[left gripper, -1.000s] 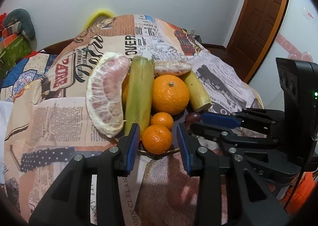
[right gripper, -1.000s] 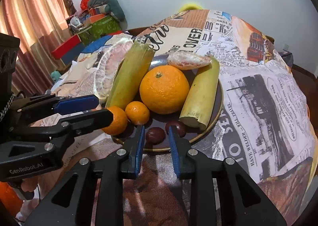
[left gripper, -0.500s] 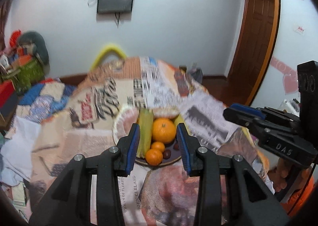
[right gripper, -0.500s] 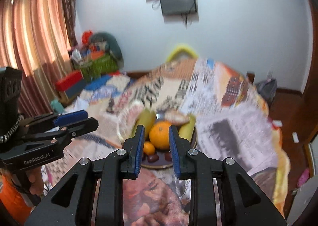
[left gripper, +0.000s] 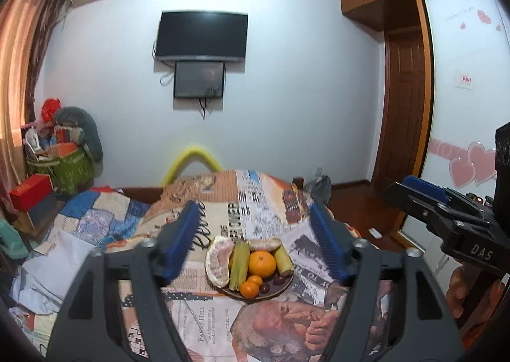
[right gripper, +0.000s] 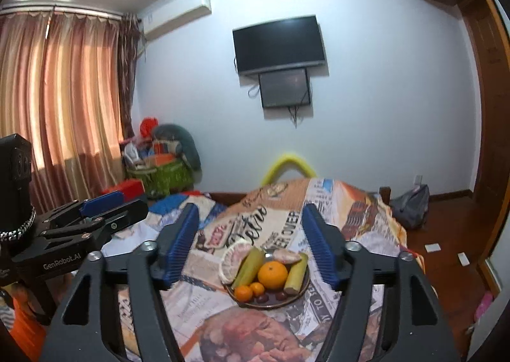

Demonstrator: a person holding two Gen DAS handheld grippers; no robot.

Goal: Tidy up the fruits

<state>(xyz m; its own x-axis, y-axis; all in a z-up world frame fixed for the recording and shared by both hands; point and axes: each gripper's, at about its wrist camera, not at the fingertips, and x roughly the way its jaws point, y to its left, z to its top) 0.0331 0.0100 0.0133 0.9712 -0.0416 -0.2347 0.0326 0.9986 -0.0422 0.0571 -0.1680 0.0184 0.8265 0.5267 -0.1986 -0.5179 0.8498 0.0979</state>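
Here, plate [left gripper: 280,290] of fruit mid-table [left gripper: 204,327], cloth bare all round rim.

wall: black TV [left gripper: 203,35] | window: striped curtains [right gripper: 60,100] | corner: green bag [right gripper: 164,177]

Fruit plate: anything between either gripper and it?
Nothing visible. Left gripper and right gripper both hang open and empty, back from the fruit plate; only bare printed tablecloth lies between.

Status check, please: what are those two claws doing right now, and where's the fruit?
Left gripper and right gripper open, empty, jaws just opened. Fruit all on the plate, big orange in the middle. Nothing in the way.
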